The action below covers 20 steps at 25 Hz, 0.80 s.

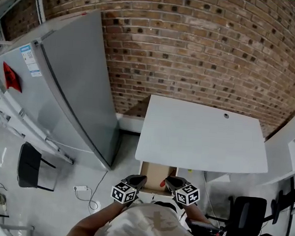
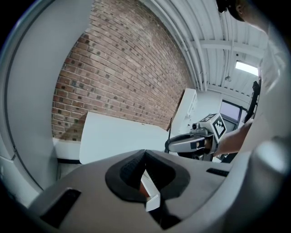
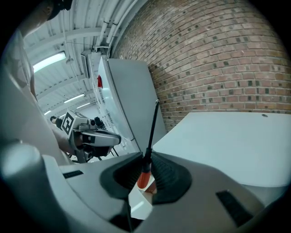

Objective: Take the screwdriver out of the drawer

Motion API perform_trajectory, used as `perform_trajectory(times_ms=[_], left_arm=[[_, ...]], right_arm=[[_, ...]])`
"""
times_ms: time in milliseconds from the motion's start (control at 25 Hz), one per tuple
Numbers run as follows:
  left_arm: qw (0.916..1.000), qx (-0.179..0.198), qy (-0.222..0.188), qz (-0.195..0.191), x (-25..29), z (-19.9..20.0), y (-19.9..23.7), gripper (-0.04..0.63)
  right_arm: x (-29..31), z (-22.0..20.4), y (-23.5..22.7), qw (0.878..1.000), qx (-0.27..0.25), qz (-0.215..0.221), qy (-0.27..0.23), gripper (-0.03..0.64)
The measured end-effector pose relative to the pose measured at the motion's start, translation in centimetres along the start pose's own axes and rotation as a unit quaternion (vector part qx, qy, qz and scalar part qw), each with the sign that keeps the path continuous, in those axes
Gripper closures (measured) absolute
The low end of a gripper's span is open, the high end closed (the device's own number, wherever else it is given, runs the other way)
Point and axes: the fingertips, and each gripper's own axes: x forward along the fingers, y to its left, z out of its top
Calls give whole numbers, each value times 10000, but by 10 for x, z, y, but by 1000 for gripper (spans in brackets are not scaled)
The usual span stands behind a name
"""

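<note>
The screwdriver (image 3: pixel 144 175) has a red handle and a thin black shaft that points up and away from me. My right gripper (image 3: pixel 148 159) is shut on it where handle meets shaft. In the head view the right gripper (image 1: pixel 173 182) hangs over the open wooden drawer (image 1: pixel 151 173) under the white table's (image 1: pixel 201 136) front edge, and the red handle (image 1: pixel 162 183) shows beside it. My left gripper (image 1: pixel 136 180) is level with it at the drawer's left. In the left gripper view its jaws (image 2: pixel 144 154) meet at the tips with nothing between them. The right gripper (image 2: pixel 188 142) shows there too.
A tall grey fridge (image 1: pixel 73 94) stands left of the table against the brick wall. A black chair (image 1: pixel 29 166) is on the floor at the left, another (image 1: pixel 247 210) at the right. A white power strip (image 1: pixel 80 188) with its cable lies on the floor near the drawer.
</note>
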Motion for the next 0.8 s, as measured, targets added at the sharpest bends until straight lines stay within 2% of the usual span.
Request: perform_trajectory(times_ms=[360,600,800], left_arm=[[9998,119,-180,15,0,28,17,574],[9995,152,-275,73,-11,21,9,574],[9994,204,-276,64,-11,23,20,574]], right_arm=[[7,22,-7,9999,-159,-18,-14,546],[-3,9,8,9995,-295,3,63,546],[5,6,5,9998,-200,-75,54,546]])
